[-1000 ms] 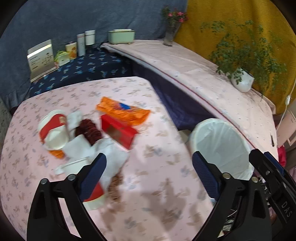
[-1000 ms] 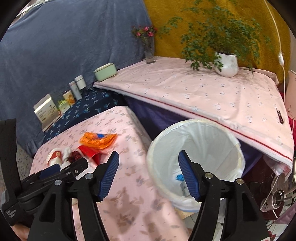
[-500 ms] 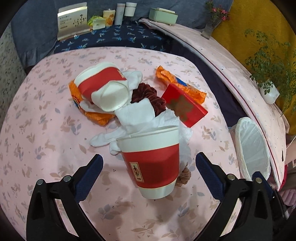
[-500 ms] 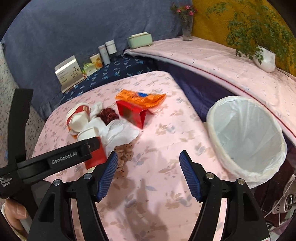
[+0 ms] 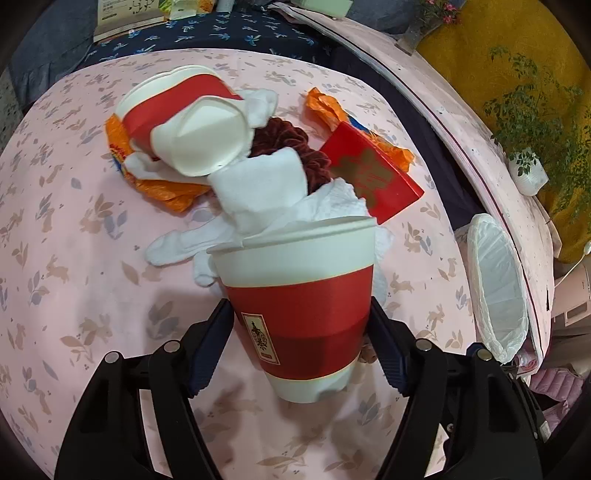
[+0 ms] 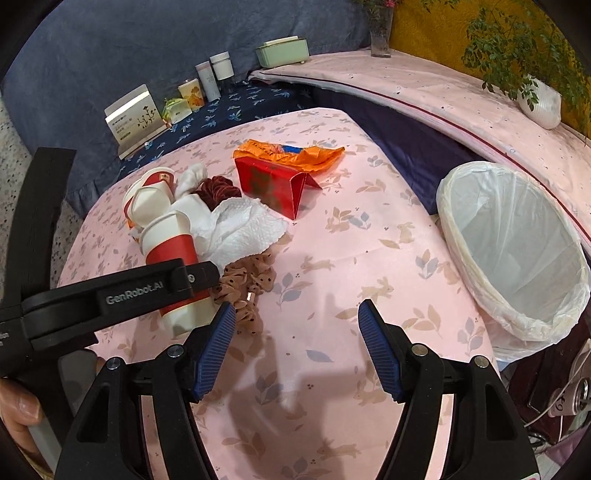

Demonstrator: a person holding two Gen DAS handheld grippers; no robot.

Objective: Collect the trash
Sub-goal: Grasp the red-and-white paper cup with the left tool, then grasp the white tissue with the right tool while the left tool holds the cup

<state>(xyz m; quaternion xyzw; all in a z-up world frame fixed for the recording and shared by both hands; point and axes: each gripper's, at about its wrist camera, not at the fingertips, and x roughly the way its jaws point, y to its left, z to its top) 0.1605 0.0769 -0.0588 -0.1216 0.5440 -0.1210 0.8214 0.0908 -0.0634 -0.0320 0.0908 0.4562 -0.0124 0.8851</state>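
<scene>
A red and white paper cup [image 5: 299,295] stands upright on the pink table between the fingers of my left gripper [image 5: 301,332]; the blue pads sit against both its sides. The cup also shows in the right wrist view [image 6: 173,258], with the left gripper [image 6: 199,277] around it. Behind it lie a tipped red cup [image 5: 177,110], white tissues [image 5: 266,184], a red box [image 5: 369,173], orange wrappers [image 5: 325,107] and a dark red scrunchie [image 5: 291,144]. My right gripper [image 6: 297,347] is open and empty over bare tablecloth. A white-lined trash bin [image 6: 517,251] stands at the table's right.
A brown dotted scrunchie [image 6: 247,284] lies by the cup's base. A navy shelf at the back holds a box [image 6: 133,114], jars and tubes [image 6: 207,81]. A pink ledge at the right carries a potted plant [image 6: 539,99] and a vase [image 6: 380,29].
My left gripper moved forward and down onto the upright cup, and its fingers closed in against the cup's sides. My right gripper swung left over the table and stayed open.
</scene>
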